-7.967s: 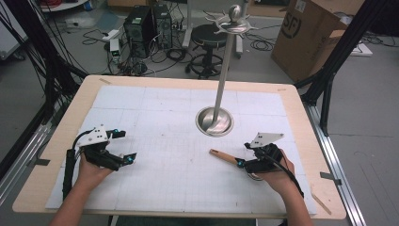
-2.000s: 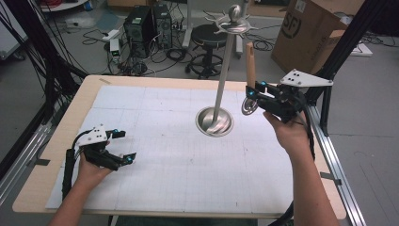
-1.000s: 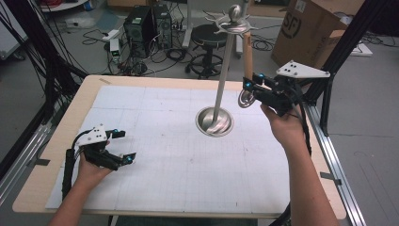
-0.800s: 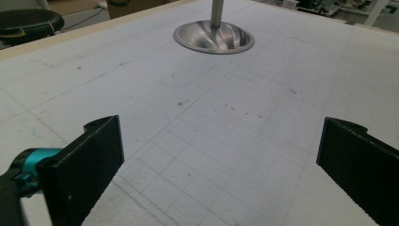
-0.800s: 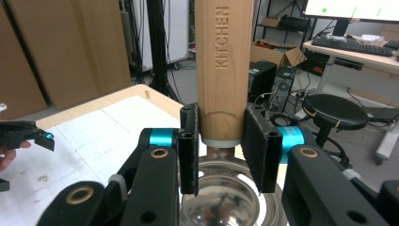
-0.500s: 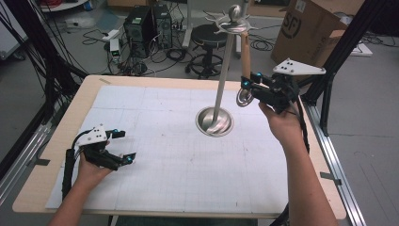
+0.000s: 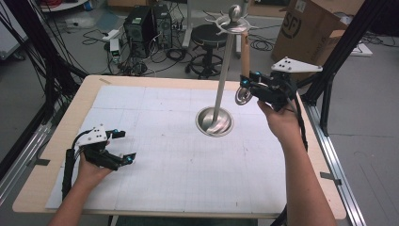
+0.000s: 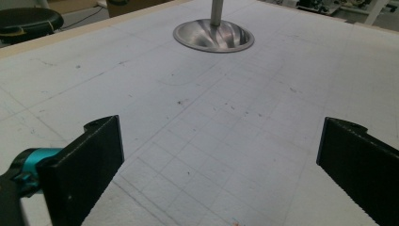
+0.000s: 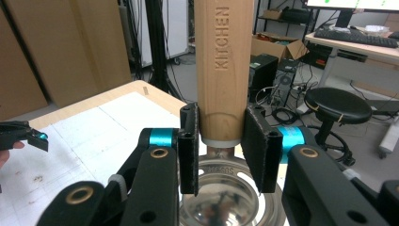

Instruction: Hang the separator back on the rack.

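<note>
Raised right claw (image 7: 249, 87) clamps the upright wooden-handled utensil (image 7: 245, 54); left claw (image 7: 123, 147) rests wide on table (image 7: 155, 122).

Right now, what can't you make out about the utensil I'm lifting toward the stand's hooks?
- Wooden handle top: cut off by the right gripper view's upper edge.
- Metal bowl: partly hidden by the right gripper.
- Stand hooks: too small in the high view to tell whether the handle has caught.

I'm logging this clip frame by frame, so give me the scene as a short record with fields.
held item: wooden-handled utensil, handle up, metal bowl end below
right gripper: shut on the handle, raised near the stand's top
left gripper: open, low over the table
stand: upright metal pole on a round base, hooks at the top
</note>
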